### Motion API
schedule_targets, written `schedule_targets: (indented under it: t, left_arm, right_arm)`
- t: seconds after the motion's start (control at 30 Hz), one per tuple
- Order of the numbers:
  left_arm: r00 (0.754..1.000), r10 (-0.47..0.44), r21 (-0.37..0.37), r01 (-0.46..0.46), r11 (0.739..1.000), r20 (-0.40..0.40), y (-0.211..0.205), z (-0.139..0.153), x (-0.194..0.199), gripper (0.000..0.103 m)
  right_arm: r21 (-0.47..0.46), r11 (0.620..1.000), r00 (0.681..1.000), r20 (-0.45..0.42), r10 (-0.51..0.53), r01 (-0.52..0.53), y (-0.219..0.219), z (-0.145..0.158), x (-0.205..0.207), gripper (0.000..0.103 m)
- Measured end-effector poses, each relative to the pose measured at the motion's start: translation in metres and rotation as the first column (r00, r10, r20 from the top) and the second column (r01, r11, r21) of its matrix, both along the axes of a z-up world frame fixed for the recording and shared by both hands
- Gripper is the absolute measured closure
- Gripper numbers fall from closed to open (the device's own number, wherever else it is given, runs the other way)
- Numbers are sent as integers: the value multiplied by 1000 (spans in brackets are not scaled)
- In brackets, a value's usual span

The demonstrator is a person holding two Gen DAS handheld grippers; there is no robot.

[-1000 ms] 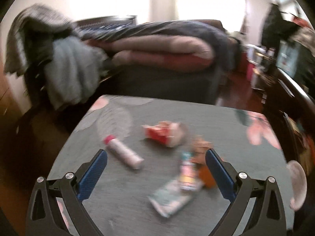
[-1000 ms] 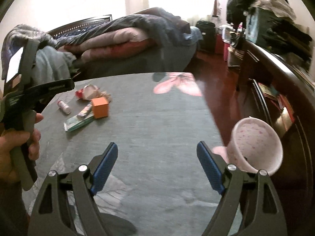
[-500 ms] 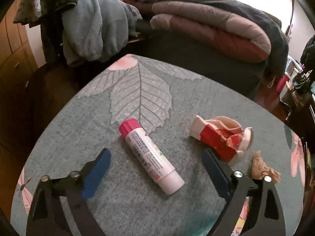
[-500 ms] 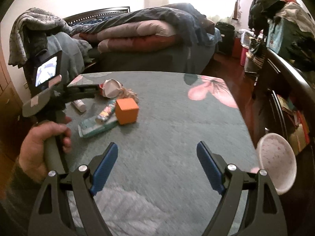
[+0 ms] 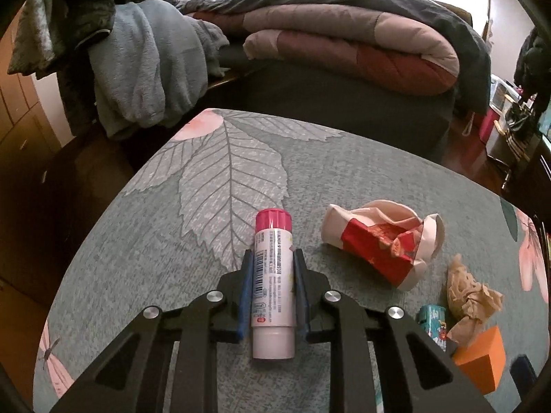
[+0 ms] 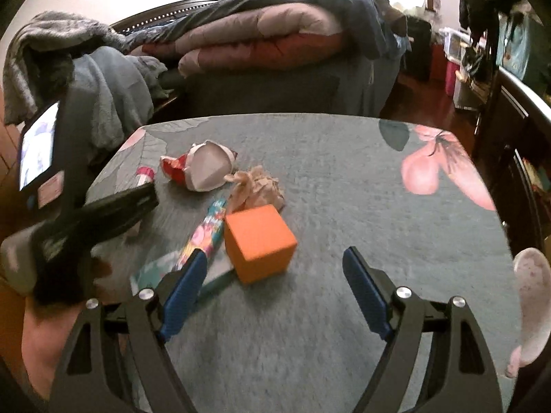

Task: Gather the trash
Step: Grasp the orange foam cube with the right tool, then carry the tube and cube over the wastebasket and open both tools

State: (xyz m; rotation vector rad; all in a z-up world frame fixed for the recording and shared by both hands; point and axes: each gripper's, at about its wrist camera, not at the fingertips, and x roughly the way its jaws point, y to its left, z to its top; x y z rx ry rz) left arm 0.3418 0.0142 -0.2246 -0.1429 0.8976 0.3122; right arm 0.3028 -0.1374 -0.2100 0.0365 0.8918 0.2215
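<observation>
A white tube with a pink cap (image 5: pixel 273 296) lies on the grey leaf-print tablecloth (image 5: pixel 155 258). My left gripper (image 5: pixel 272 254) is closing around it, and both blue pads touch its sides. To the right lie a crushed red-and-white paper cup (image 5: pixel 382 241), a brown paper wad (image 5: pixel 468 292), a colourful wrapper (image 5: pixel 434 323) and an orange block (image 5: pixel 480 361). In the right wrist view, my right gripper (image 6: pixel 273 253) hovers just before the orange block (image 6: pixel 258 241). Its jaws are closing slightly, wide apart and touching nothing. The wrapper (image 6: pixel 206 237) lies by its left finger.
A pink speckled bowl (image 6: pixel 532 309) sits at the table's right edge. A bed with folded quilts (image 5: pixel 344 41) and a heap of clothes (image 5: pixel 144 69) stand beyond the far edge. A person's hand (image 6: pixel 38 344) holds the left gripper at the lower left.
My left gripper came down over the tube and drew its jaws in against it. My right gripper travelled left across the table to the orange block, and its jaws narrowed a little.
</observation>
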Motion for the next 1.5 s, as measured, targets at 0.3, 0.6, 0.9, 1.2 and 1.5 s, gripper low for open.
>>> schedule_targets:
  t: [0.3, 0.6, 0.9, 1.2, 1.5]
  left_arm:
    - [1000, -20, -60, 20, 998, -5, 9, 2, -4, 81]
    - [1000, -22, -66, 23, 998, 8, 14, 10, -21, 81]
    - [997, -56, -65, 60, 996, 57, 10, 37, -55, 81]
    - [980, -147, -29, 152, 988, 137, -26, 74, -95, 81]
    - [940, -282, -6, 289, 957, 190, -88, 102, -122, 81]
  right_arm:
    - [33, 999, 998, -63, 24, -22, 8, -11, 18, 57]
    - [-8, 1000, 1000, 5, -7, 8, -6, 5, -13, 57]
    - [7, 997, 996, 37, -75, 75, -48, 20, -56, 57]
    - [20, 992, 989, 85, -124, 122, -81, 30, -105, 57]
    - [53, 983, 975, 129, -179, 173, -122, 41, -143, 57]
